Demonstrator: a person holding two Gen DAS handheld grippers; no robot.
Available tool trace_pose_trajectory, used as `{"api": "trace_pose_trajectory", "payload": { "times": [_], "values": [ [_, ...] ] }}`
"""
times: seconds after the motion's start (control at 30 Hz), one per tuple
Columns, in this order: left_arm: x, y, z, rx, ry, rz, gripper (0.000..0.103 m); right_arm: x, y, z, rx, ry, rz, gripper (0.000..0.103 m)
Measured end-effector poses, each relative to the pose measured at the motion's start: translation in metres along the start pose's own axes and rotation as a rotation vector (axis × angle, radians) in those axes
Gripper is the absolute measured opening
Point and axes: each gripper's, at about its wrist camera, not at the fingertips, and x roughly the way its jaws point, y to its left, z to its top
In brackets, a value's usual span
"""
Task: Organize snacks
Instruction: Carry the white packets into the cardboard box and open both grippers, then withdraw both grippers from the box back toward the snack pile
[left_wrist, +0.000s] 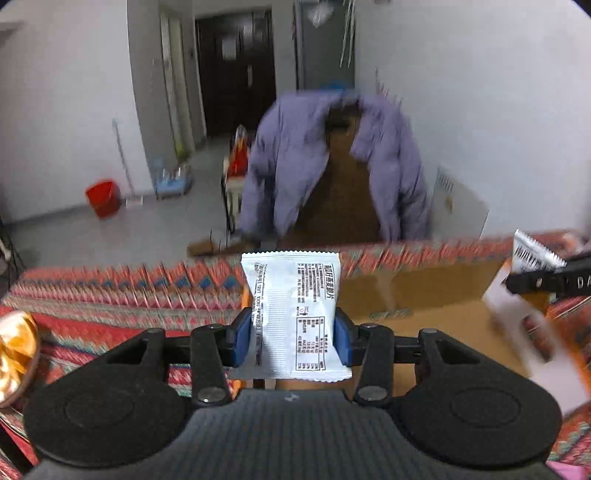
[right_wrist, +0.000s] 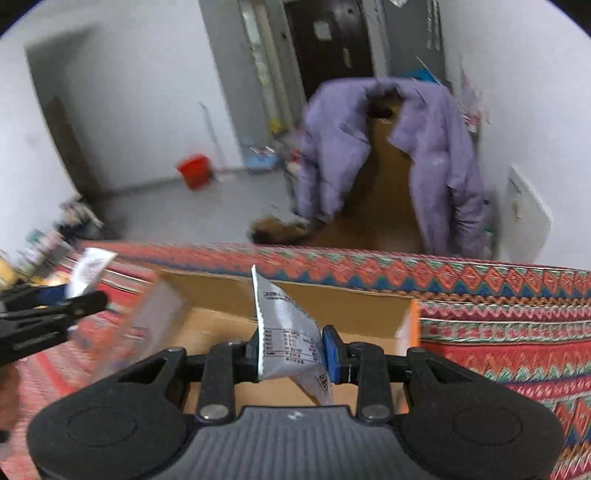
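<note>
My left gripper (left_wrist: 293, 334) is shut on a white snack packet (left_wrist: 295, 306) with black print, held upright above the left edge of an open cardboard box (left_wrist: 436, 306). My right gripper (right_wrist: 290, 349) is shut on a second white snack packet (right_wrist: 286, 328), twisted edge-on, above the same cardboard box (right_wrist: 332, 306). The right gripper with its packet shows at the right edge of the left wrist view (left_wrist: 543, 273). The left gripper with its packet shows at the left edge of the right wrist view (right_wrist: 48, 314).
The box stands on a table with a red patterned cloth (left_wrist: 110, 299). A gold-wrapped item (left_wrist: 14, 350) lies at the left. A purple jacket (left_wrist: 295, 166) hangs over a chair beyond the table. A red bucket (left_wrist: 103, 197) stands on the floor.
</note>
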Motion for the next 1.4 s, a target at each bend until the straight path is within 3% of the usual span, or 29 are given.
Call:
{"api": "trace_pose_trajectory", "payload": {
  "times": [0.17, 0.27, 0.33, 0.4, 0.47, 0.67, 0.97, 1.17, 1.4],
  "values": [
    [0.051, 0.006, -0.010, -0.007, 0.107, -0.009, 0.046, 0.045, -0.002, -0.001, -0.089, 0.043, -0.118, 0.030],
    [0.067, 0.004, -0.012, 0.016, 0.130, 0.004, 0.052, 0.061, 0.004, -0.002, -0.153, 0.060, -0.194, 0.031],
    [0.069, 0.001, -0.011, 0.045, 0.125, -0.005, 0.062, 0.069, 0.005, -0.001, -0.163, 0.067, -0.214, 0.048],
    [0.060, -0.002, -0.011, 0.062, 0.092, -0.009, 0.069, 0.064, 0.006, -0.001, -0.139, 0.046, -0.182, 0.069],
    [0.051, -0.005, -0.008, 0.080, 0.070, -0.026, 0.070, 0.053, 0.009, -0.001, -0.129, 0.018, -0.166, 0.070],
    [-0.002, 0.010, -0.005, 0.067, 0.041, -0.011, 0.075, 0.000, 0.017, 0.001, -0.107, -0.029, -0.093, 0.077],
    [-0.131, 0.030, -0.028, 0.042, -0.037, -0.010, 0.089, -0.115, 0.038, -0.035, -0.126, -0.081, -0.068, 0.083],
    [-0.216, 0.031, -0.074, 0.034, -0.125, -0.034, 0.096, -0.190, 0.061, -0.091, -0.143, -0.159, -0.040, 0.089],
    [-0.294, 0.013, -0.159, 0.094, -0.270, -0.031, 0.101, -0.257, 0.083, -0.172, -0.152, -0.275, 0.011, 0.092]
  ]
}}
